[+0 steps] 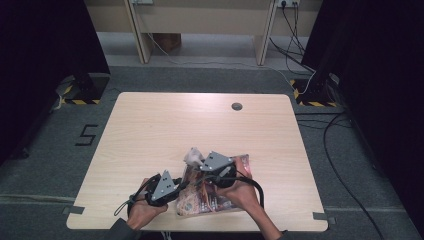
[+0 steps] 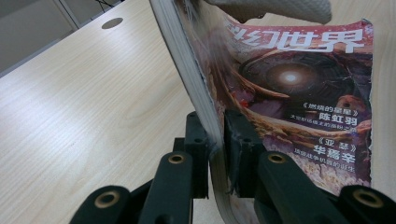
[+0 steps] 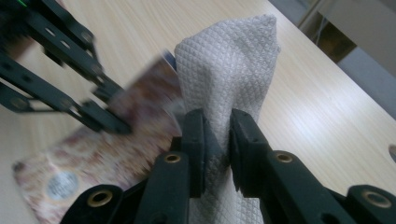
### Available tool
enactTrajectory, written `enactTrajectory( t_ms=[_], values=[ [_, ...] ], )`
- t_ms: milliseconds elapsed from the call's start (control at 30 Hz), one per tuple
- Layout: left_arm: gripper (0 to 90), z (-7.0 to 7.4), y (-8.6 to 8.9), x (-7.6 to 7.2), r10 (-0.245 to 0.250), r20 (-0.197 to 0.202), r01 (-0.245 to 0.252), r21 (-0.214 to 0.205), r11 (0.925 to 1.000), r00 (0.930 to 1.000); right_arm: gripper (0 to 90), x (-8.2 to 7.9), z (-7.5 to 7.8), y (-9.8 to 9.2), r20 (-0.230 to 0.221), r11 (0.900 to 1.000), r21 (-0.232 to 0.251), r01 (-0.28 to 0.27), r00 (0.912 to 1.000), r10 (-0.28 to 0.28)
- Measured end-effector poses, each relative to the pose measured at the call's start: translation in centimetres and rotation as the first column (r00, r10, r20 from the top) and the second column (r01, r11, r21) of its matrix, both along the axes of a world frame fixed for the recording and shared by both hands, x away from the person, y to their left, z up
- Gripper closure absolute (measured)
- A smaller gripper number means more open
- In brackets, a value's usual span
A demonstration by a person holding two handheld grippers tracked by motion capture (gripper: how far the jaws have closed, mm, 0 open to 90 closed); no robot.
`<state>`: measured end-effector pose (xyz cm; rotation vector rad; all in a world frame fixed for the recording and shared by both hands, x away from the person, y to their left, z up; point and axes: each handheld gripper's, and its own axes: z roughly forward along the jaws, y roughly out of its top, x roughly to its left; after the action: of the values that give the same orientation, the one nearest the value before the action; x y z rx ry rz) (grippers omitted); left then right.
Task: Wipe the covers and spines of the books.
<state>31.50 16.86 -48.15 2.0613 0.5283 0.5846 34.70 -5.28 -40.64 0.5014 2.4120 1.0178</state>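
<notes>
Magazine [image 2: 299, 93] with glossy red cover clamped by left gripper [image 2: 215, 154]; right gripper [image 3: 217, 154] pinches white quilted cloth [image 3: 229, 60]

Overhead forward-down view, two close gripper views, shared magazine [image 1: 215, 195]

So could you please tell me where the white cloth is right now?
The white cloth is pinched in the right hand-held gripper, above the magazine at the table's near edge in the high view.
</notes>
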Motion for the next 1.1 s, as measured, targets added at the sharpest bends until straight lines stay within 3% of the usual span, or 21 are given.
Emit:
enactTrajectory(
  t_ms=[367,533,900,1033,1100],
  values=[
    [79.6,0.1,0.0,0.0,-0.003,0.002,0.003,0.006,1.0,1.0,77.4,2.4,-1.7,-3.1,-0.042,0.9949,-0.049,0.088,0.995,-0.09],
    [79.6,0.1,0.0,0.0,-0.004,0.006,0.004,0.006,1.0,1.0,77.4,3.3,-2.5,-4.4,-0.076,0.9892,-0.057,0.135,0.9873,-0.14],
    [79.6,0.3,-0.1,0.0,-0.007,0.017,0.007,0.013,0.9999,0.9998,77.4,5.2,-4.1,-7.4,-0.104,0.9704,-0.104,0.218,0.968,-0.228],
    [79.5,0.3,0.0,-0.1,-0.006,0.017,0.006,0.009,0.9999,0.9998,77.4,5.0,-3.8,-7.1,-0.093,0.972,-0.105,0.21,0.971,-0.22],
    [79.6,0.3,-0.1,0.0,-0.005,0.019,0.004,0.013,0.9999,0.9998,77.4,4.6,-3.4,-6.5,-0.088,0.978,-0.092,0.187,0.9768,-0.195]
  ],
)
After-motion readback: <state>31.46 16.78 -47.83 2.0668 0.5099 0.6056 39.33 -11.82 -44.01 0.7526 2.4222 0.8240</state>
